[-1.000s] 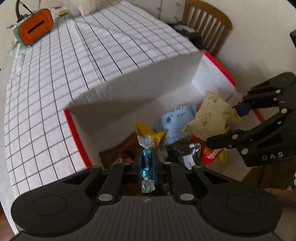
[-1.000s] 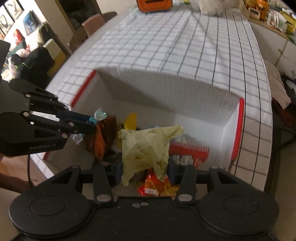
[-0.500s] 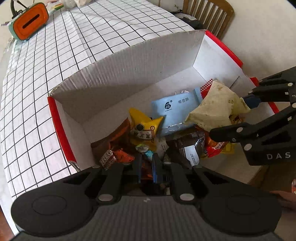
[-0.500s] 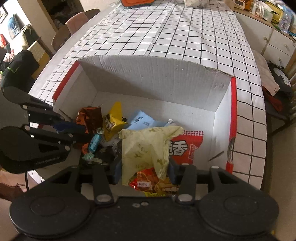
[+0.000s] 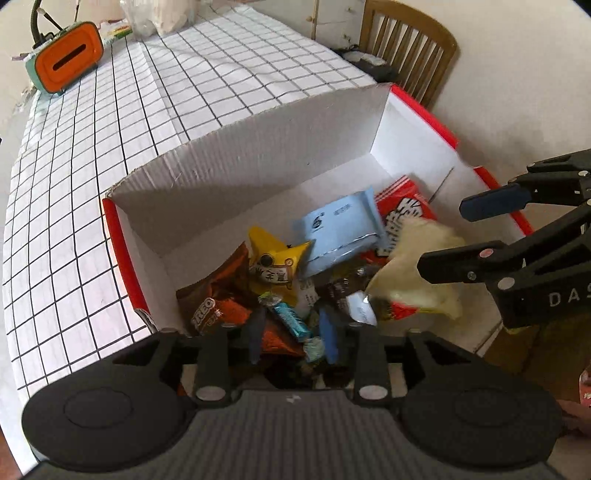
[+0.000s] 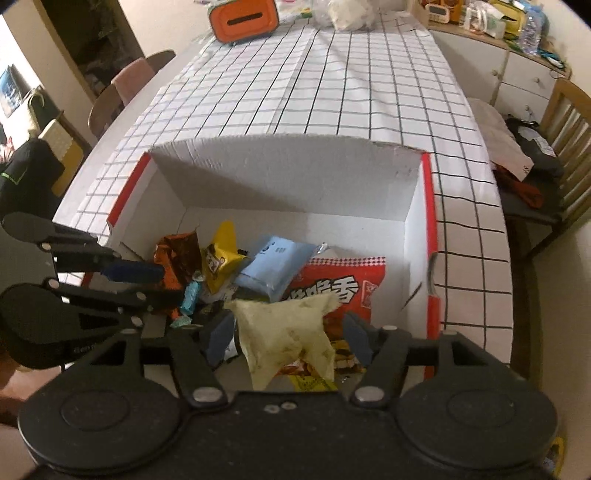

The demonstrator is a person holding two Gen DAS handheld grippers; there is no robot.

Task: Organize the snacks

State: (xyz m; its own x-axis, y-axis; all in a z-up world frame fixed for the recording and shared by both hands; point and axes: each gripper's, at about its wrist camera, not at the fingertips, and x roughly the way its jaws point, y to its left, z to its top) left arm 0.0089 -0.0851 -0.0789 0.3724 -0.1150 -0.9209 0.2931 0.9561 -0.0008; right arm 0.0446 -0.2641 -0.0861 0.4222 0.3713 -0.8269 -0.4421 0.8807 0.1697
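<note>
The left gripper (image 5: 291,338) points down into the box; its jaws are opening, and the teal foil-wrapped candy (image 5: 290,317) lies between the blue pads without being pressed. The right gripper (image 6: 286,338) is also opening — the pale yellow crumpled snack packet (image 6: 286,334) sits between its spread pads, neither of which presses on it. Both items are over the snack pile inside the white cardboard box with red rims (image 6: 430,206). The pile includes a light blue flat pouch (image 6: 275,266), a yellow triangular packet (image 6: 221,254), a brown-orange wrapper (image 5: 218,295) and a red printed bag (image 6: 340,288). The box rests on the white black-grid tablecloth (image 6: 332,92). An orange rounded case (image 6: 243,18) stands at the far end — well apart from the box.
</note>
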